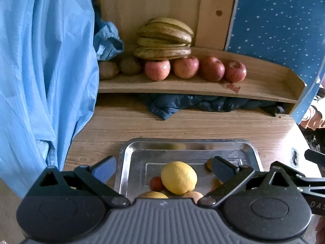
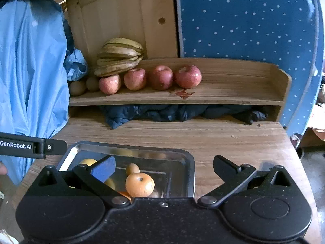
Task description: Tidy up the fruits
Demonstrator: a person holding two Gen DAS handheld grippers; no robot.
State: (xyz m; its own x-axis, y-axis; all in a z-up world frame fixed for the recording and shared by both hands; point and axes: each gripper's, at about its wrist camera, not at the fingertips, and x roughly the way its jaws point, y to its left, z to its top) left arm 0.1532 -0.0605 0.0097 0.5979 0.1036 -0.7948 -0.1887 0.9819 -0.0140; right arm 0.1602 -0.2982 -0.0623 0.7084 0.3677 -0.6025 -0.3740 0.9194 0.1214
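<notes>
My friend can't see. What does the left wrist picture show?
The left gripper, jaws open and empty, hovers over a shiny metal tray holding a yellow lemon. Behind, a wooden shelf carries four red apples and browning bananas.

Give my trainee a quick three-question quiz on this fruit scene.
1. How many apples sit in a row on the wooden shelf?
2. True or false: the bananas lie in the metal tray.
3. Which is above the tray with open jaws and nothing held: A) left gripper, B) a spoon, C) a sponge?

Key: 1. four; 2. false, they rest on the shelf; 3. A
</notes>
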